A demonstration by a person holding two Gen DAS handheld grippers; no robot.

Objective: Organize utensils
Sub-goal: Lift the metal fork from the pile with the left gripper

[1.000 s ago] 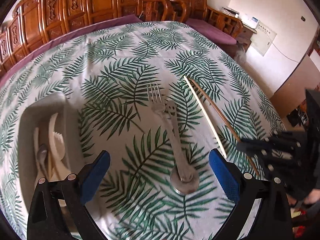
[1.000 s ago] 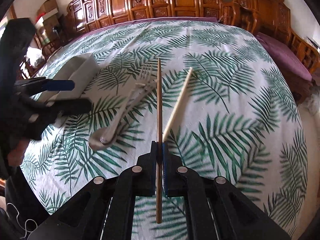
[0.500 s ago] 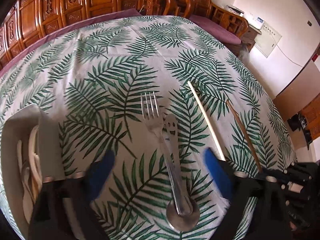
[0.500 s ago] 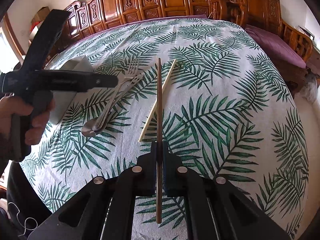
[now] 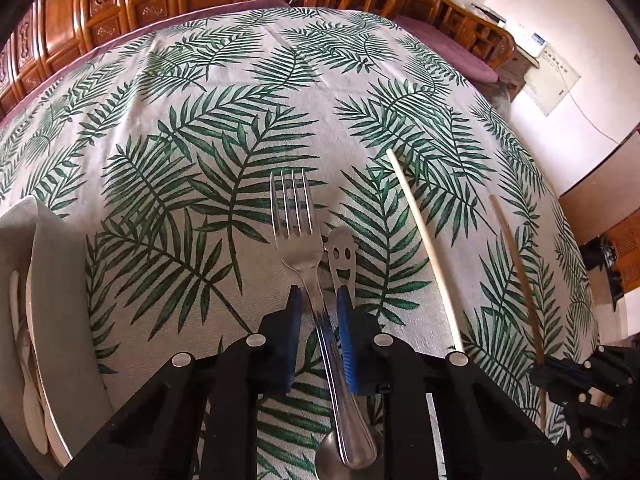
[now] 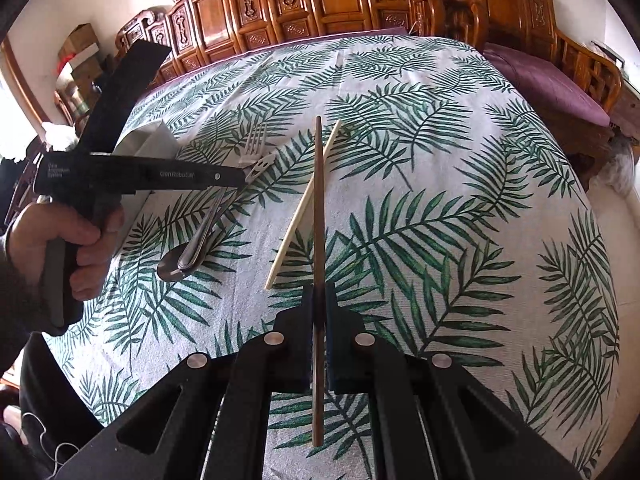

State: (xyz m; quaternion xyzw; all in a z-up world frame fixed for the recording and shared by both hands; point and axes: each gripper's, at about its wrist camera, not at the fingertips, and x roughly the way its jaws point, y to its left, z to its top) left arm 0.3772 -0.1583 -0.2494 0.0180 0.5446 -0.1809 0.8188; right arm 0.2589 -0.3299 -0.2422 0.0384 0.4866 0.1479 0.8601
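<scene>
Fingers (image 5: pixel 294 320) of the left gripper (image 5: pixel 318 312) are closing around the handles of a steel fork (image 5: pixel 294 220) and a smiley-faced spoon (image 5: pixel 340 256), both lying between the blue pads, while the right gripper (image 6: pixel 319 300) is clamped tight on a dark chopstick (image 6: pixel 319 200) held clear of the cloth. The counter (image 6: pixel 460 220), spread with a palm-leaf cloth, lies bare across its far half and right side, up to carved wooden chairs (image 6: pixel 320 4) along the far edge. A grey tray (image 5: pixel 60 300) at the left edge holds pale utensils (their kinds hard to tell). A pale chopstick (image 5: pixel 424 248) lies flat just right of the fork and spoon. A hand (image 6: pixel 60 248) grips the left tool's handle; its arm reads "GenRobot.AI" (image 6: pixel 176 175), with smaller print beside it too fine to read.
</scene>
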